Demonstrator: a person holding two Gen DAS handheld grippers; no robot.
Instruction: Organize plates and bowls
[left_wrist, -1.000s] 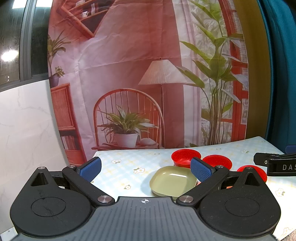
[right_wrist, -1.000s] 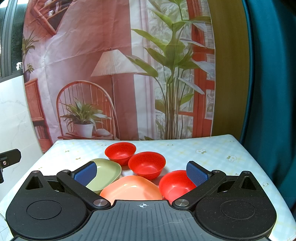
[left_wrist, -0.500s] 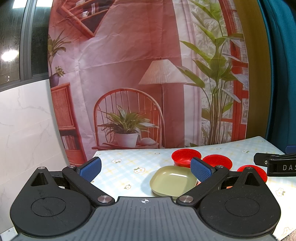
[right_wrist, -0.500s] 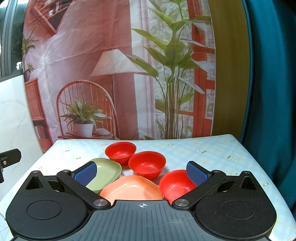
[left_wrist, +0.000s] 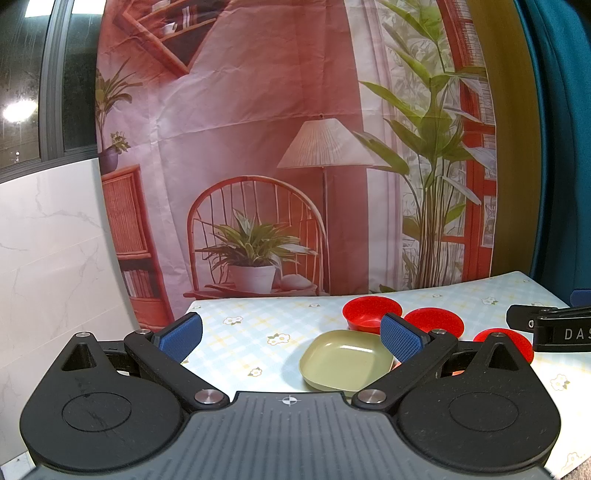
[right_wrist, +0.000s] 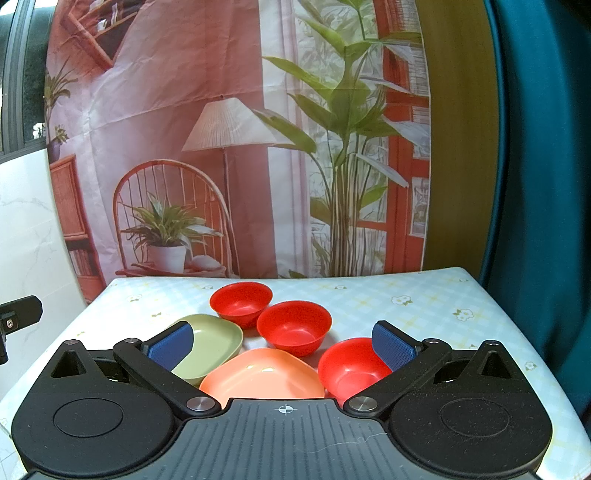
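Three red bowls stand on the table: a far one (right_wrist: 241, 302), a middle one (right_wrist: 293, 326) and a near right one (right_wrist: 351, 365). A green square plate (right_wrist: 212, 343) lies left of them and an orange square plate (right_wrist: 264, 380) lies nearest. My right gripper (right_wrist: 282, 341) is open and empty, above the orange plate. My left gripper (left_wrist: 291, 334) is open and empty, left of the dishes; the green plate (left_wrist: 345, 360) sits by its right finger, with the far bowl (left_wrist: 371, 314) and middle bowl (left_wrist: 434, 323) behind it. The right gripper's black body (left_wrist: 550, 328) shows at the right edge.
The table (right_wrist: 424, 306) has a light checked cloth with small flowers. A printed backdrop (right_wrist: 240, 147) hangs right behind it. A teal curtain (right_wrist: 546, 147) hangs at the right, a white marble wall (left_wrist: 48, 258) at the left. The left gripper's tip (right_wrist: 18, 317) shows at the left edge.
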